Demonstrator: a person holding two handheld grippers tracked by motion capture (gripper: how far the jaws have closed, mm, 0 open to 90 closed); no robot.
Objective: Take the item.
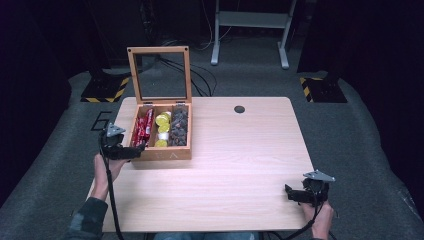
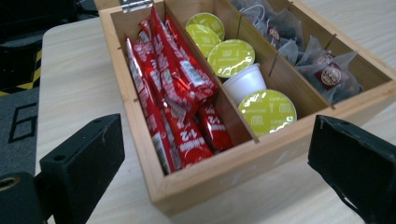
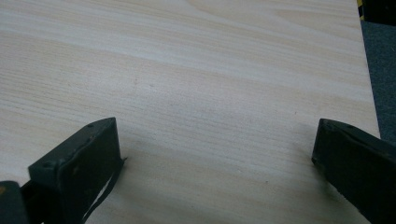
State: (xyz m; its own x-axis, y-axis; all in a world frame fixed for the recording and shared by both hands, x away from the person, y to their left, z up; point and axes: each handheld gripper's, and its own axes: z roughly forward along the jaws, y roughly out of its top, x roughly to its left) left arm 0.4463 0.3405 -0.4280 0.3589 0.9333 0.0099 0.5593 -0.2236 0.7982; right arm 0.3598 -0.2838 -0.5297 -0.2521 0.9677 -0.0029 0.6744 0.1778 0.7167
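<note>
The left gripper (image 2: 210, 163), jaws spread wide, faced the wooden box (image 2: 243, 163); best to descend squarely over the red sachets (image 2: 180, 100) (tightly packed). The right gripper (image 3: 215, 168) rested open.

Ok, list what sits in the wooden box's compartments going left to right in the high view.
Red sachets → yellow-lidded capsules → dark tea bags, all inside the open wooden box, with the left tool at its front-left corner.
</note>
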